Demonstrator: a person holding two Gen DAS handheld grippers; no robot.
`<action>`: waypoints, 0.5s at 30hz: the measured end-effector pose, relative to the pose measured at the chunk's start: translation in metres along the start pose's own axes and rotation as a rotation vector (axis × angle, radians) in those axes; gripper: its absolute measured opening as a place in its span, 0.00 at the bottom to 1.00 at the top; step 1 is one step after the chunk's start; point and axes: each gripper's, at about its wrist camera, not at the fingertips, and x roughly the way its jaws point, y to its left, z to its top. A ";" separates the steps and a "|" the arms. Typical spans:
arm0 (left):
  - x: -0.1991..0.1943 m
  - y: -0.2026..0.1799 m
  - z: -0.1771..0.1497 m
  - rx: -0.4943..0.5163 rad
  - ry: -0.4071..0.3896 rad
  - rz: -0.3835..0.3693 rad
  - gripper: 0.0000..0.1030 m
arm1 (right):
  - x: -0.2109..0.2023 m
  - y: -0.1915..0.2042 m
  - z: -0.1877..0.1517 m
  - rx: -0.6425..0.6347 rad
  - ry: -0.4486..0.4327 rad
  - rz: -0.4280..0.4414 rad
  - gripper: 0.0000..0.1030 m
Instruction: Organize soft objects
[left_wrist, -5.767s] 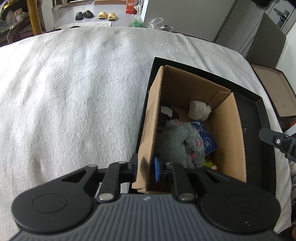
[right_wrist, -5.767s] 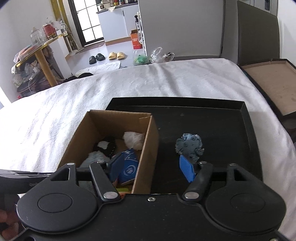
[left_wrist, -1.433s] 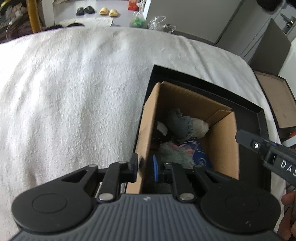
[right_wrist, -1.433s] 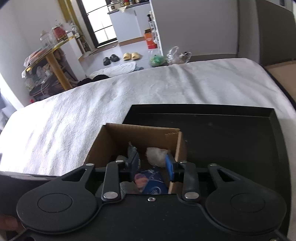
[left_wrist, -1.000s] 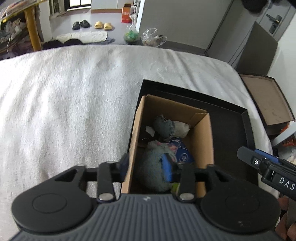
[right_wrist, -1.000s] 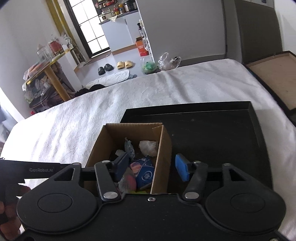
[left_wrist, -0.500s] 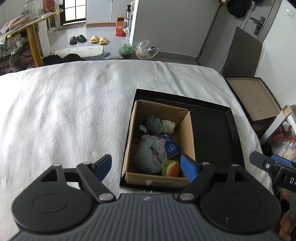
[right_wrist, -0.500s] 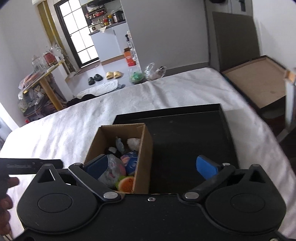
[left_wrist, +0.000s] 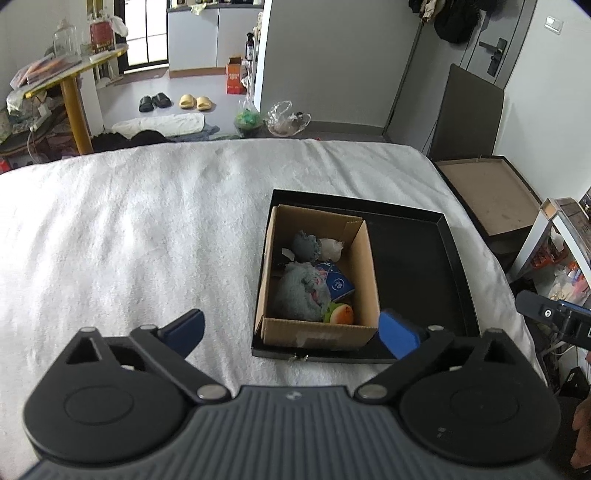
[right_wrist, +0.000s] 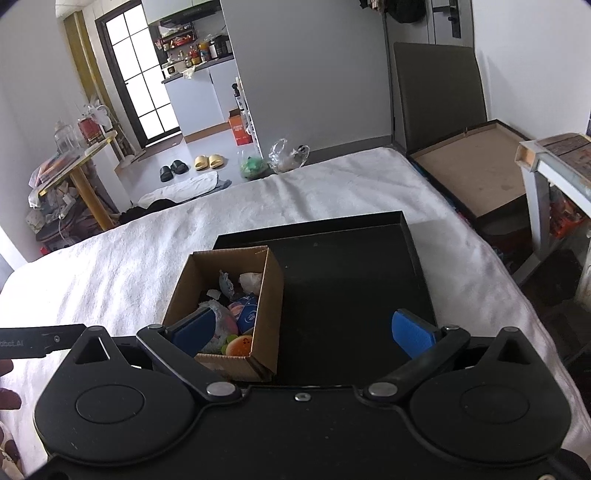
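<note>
Here, from the left wrist, we see the left gripper with its jaws opening, nothing between them; beyond it a cardboard box stands in the left part of a black tray on a white blanket; the box holds a grey plush toy, a blue packet, an orange ball, a smaller grey toy and a white wad. From the right wrist, our right gripper stands wide and empty above the same box; the rest of the tray lies bare.
</note>
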 end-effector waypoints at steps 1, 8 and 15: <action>-0.004 0.000 -0.001 0.004 -0.006 0.004 0.98 | -0.004 0.000 -0.001 0.000 -0.004 0.000 1.00; -0.025 -0.006 -0.008 0.031 -0.034 0.016 0.98 | -0.025 0.001 -0.006 -0.013 -0.001 -0.011 1.00; -0.044 -0.008 -0.017 0.031 -0.053 0.013 0.98 | -0.044 0.003 -0.012 -0.024 -0.005 -0.025 1.00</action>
